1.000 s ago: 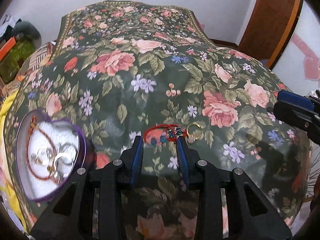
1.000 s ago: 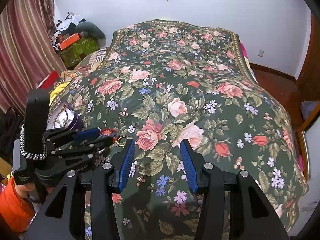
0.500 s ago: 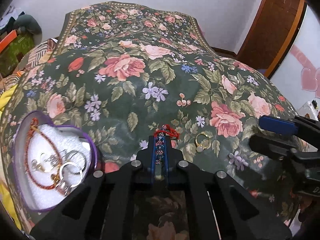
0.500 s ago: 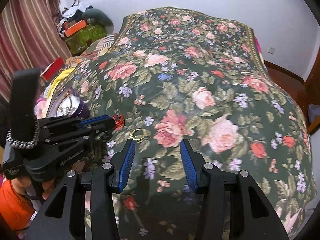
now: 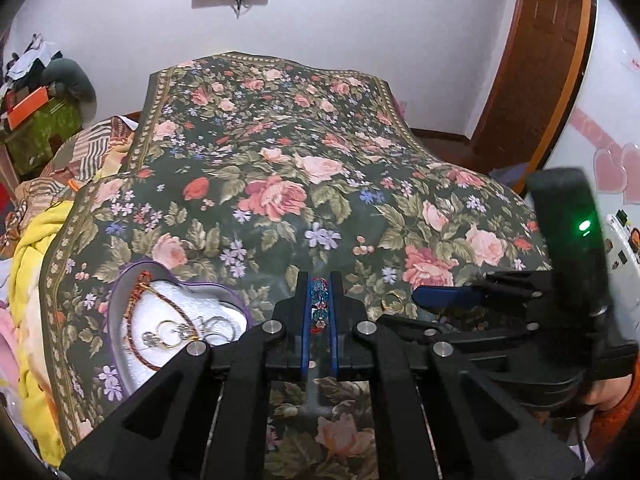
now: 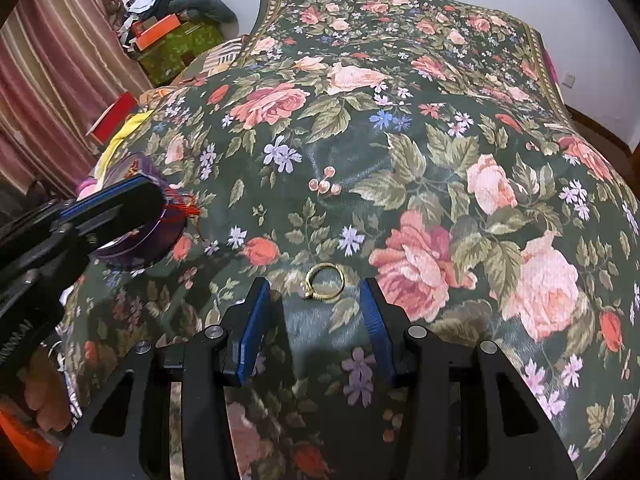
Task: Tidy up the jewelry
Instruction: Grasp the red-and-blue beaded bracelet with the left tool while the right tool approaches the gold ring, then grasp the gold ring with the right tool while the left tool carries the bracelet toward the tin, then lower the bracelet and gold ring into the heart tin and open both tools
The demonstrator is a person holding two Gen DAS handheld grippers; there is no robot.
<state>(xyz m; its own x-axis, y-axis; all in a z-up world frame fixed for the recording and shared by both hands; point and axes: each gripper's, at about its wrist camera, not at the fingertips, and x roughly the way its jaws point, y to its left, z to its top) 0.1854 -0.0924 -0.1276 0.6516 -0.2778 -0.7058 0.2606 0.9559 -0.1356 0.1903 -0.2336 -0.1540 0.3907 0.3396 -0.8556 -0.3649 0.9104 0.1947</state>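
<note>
My left gripper (image 5: 319,280) is shut on a red cord bracelet with blue beads (image 5: 319,304) and holds it above the floral bedspread. In the right wrist view the left gripper (image 6: 154,196) shows at the left, with the red cord (image 6: 185,205) hanging from it over the box. A purple heart-shaped box (image 5: 120,292) with white padding holds a red necklace (image 5: 136,304) and rings (image 5: 170,334). My right gripper (image 6: 316,290) is open, its fingers either side of a gold ring (image 6: 324,282) lying on the bedspread; the ring also shows in the left wrist view (image 5: 392,302).
The floral bedspread (image 6: 400,140) covers the whole bed. Yellow and striped blankets (image 5: 36,248) lie bunched at the bed's left edge. A green box with clothes (image 6: 176,44) stands by the curtain. A wooden door (image 5: 536,60) is at the far right.
My left gripper closed on the bracelet and lifted it off the bedspread toward the heart box. My right gripper moved down and forward until its open fingers flank the gold ring.
</note>
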